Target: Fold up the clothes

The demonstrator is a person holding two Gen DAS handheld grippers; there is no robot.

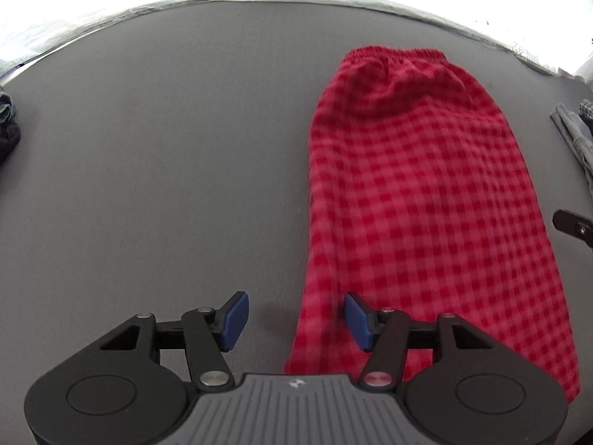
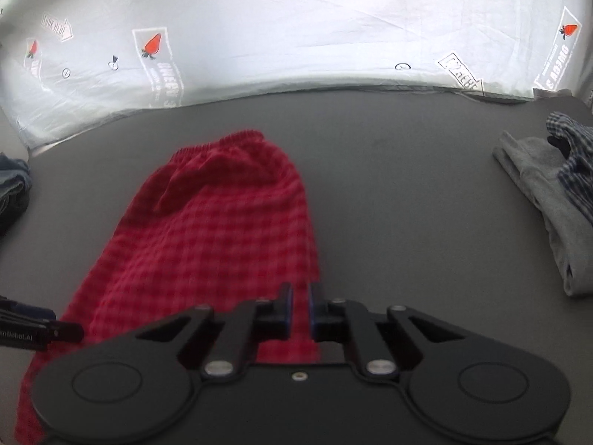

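Observation:
Red checked trousers point(image 1: 418, 193) lie lengthwise on the grey table point(image 1: 166, 148), with the elastic waistband point(image 1: 393, 52) at the far end and the hem near me. My left gripper point(image 1: 296, 320) is open and straddles the trousers' left edge near the hem, one blue pad point(image 1: 357, 320) over the cloth and the other over bare table. In the right wrist view the trousers point(image 2: 215, 230) run away from my right gripper point(image 2: 301, 307). Its jaws stand nearly together on the cloth's right edge. The hem itself is hidden under both gripper bodies.
A grey garment point(image 2: 537, 200) and a blue checked one point(image 2: 578, 155) are heaped at the table's right edge. Dark clothes point(image 1: 7, 122) sit at the left edge. A white sheet with strawberry prints point(image 2: 296, 29) lies beyond the far edge.

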